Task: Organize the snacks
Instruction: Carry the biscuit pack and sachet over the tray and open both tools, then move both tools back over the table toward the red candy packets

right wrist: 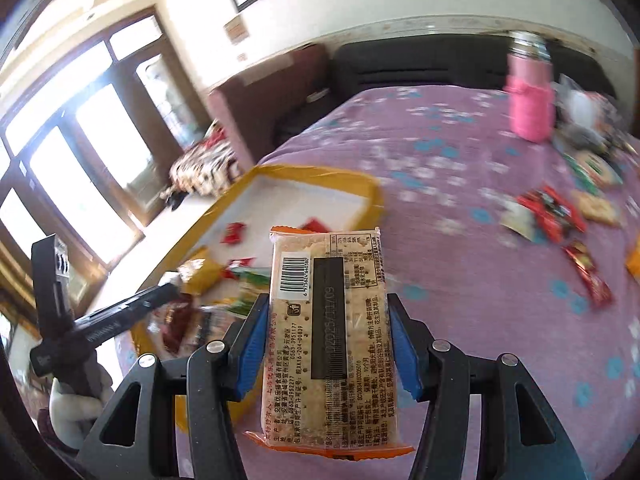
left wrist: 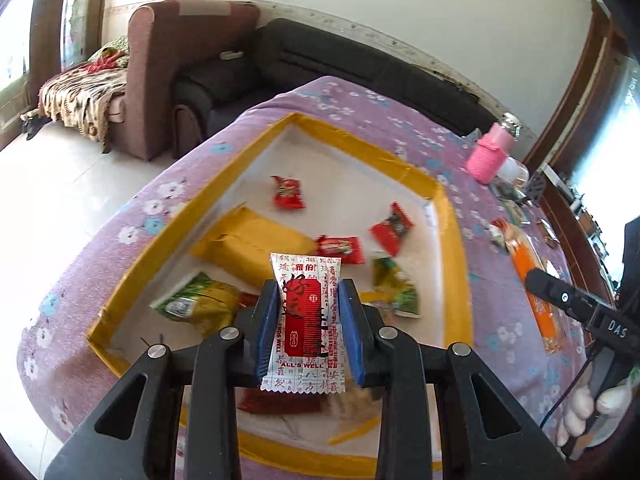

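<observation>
Mid-transfer; left gripper (left wrist: 308, 320) jaws closed on white-red packet (left wrist: 306, 312), held over tray (left wrist: 454, 248), loose snacks below the jaws; right gripper (right wrist: 326, 340) jaws clamp cracker pack (right wrist: 326, 320) (flat, crinkly film), tray ahead-left; next: open left jaws, swing right over tray's yellow rim.
</observation>
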A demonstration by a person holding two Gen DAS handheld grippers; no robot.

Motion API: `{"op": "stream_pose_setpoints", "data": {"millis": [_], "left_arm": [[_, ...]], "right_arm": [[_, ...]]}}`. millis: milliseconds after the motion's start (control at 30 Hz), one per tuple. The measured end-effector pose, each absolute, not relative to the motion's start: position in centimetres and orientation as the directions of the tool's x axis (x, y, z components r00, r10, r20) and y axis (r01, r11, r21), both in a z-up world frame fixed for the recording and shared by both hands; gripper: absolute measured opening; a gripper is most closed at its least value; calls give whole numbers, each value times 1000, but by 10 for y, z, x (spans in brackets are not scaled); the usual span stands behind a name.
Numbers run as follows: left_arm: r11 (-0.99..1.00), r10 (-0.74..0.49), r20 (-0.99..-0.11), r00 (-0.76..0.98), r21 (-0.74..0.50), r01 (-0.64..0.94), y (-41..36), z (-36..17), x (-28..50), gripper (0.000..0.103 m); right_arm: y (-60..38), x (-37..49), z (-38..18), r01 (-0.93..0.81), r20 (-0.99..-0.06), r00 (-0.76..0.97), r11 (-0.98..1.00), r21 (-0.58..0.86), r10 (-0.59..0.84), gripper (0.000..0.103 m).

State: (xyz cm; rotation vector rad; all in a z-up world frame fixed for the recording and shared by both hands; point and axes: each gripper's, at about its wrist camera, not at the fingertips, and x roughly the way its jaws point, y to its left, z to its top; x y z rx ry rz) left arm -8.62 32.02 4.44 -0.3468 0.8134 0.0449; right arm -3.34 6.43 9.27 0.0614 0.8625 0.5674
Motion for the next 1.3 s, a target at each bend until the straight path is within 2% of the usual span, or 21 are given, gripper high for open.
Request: {"op": "stream_pose_setpoints", "data": {"millis": [133, 333, 500, 633, 733, 800, 867, 1000, 1133, 1300], "left_arm": [[937, -62, -723, 688, -280, -209, 332, 40, -80, 29], [912, -104, -692, 714, -352, -209, 350, 45, -83, 31], [900, -167, -664, 729, -405, -163, 351, 55, -97, 48], [849, -281, -622, 731, -516, -113, 349, 57, -106, 53], [814, -329, -605, 725, -572, -108, 340, 59, -112, 57], [803, -346, -590, 730, -589, -96, 331, 65, -115, 67], [777, -387, -544, 744, -627, -54, 319, 71, -123, 72], [743, -463, -505, 728, -669, 8, 293, 75, -128, 73], [756, -505, -542, 671, -653, 42, 260, 71, -121, 73], [805, -502, -592, 630, -586, 91, 227, 67, -116, 73]], "right_arm": [[122, -16, 84, -499, -742, 455, 831, 245, 492, 56], [186, 24, 58, -510, -803, 380, 828, 232, 459, 56], [201, 48, 41, -479, -800, 339, 823, 305, 494, 58], [191, 40, 50, -466, -765, 368, 817, 341, 529, 58], [174, 30, 59, -457, -744, 394, 818, 351, 539, 58], [159, 24, 64, -443, -735, 409, 822, 358, 541, 59], [139, 20, 67, -425, -731, 428, 832, 356, 531, 59], [77, 23, 73, -351, -733, 491, 877, 328, 470, 63], [-3, 45, 68, -214, -752, 539, 925, 313, 379, 64], [-94, 64, 60, -63, -766, 592, 961, 268, 252, 66]]}}
